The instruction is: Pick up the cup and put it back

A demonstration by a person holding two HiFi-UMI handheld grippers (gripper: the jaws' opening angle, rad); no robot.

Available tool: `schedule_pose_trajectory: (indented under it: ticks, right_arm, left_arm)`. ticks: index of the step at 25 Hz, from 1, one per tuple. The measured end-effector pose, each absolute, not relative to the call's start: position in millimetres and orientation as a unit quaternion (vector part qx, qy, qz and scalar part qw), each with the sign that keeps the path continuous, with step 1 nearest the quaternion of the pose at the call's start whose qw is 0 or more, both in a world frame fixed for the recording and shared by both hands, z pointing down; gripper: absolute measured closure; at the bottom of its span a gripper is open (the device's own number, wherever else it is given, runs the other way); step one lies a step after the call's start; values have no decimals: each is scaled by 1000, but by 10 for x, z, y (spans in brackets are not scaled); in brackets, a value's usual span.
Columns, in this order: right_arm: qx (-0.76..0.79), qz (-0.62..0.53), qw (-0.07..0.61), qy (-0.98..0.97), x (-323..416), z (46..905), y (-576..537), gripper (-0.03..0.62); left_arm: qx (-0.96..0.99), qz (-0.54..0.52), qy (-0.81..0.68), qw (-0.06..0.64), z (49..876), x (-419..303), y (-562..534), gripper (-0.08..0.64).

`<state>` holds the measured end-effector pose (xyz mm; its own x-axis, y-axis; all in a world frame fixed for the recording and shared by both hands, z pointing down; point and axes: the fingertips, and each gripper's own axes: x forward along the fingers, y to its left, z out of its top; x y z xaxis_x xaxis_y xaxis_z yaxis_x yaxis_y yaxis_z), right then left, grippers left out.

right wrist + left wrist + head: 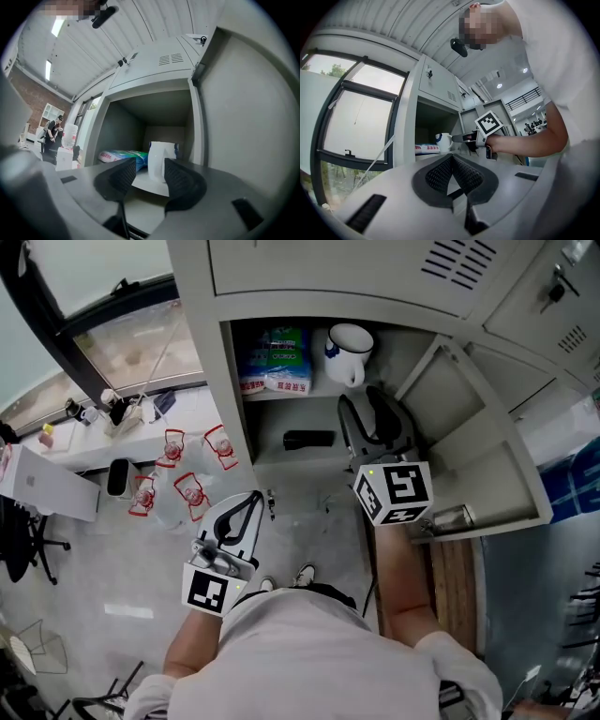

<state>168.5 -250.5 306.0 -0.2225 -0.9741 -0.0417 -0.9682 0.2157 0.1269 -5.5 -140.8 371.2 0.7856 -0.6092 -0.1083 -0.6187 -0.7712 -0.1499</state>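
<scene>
Our left gripper (251,502) hangs low near the body, closed and empty, so that it stays out of the way.
At the far locker, the right gripper (358,397) has its jaws wide apart and holds nothing. The cup (349,352) stands upright on the shelf (291,393) just beyond them, beside a blue-green pack (274,360). We judge this fits either a coming grasp or a finished put-back.

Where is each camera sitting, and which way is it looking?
Head view: on the person's head, looking steeply down at the open locker and cup; shows left gripper, right gripper, shirt, shoes.
Left gripper view: rides the left gripper, facing the locker along its closed fingers; shows the person's right arm.
Right gripper view: rides the right gripper, facing into the locker past its open fingers; hardly any body shows.
Shared: all three see the cup.
</scene>
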Motion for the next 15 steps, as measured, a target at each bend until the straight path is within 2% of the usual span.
schedule_pose_trajectory:
  ticks: [5, 12, 15]
  right_arm:
    - [629, -69, 33, -774, 1624, 3024, -2624, 411]
    - [639, -32, 13, -768, 1606, 2977, -2830, 412]
    - [632, -27, 8, -774, 1618, 2982, -2859, 486]
  left_arm:
    - [-940, 21, 328, 87, 3726, -58, -1438, 538]
    - [-940, 21, 329, 84, 3719, -61, -1467, 540]
    - [-940, 19, 331, 82, 3734, -78, -1476, 539]
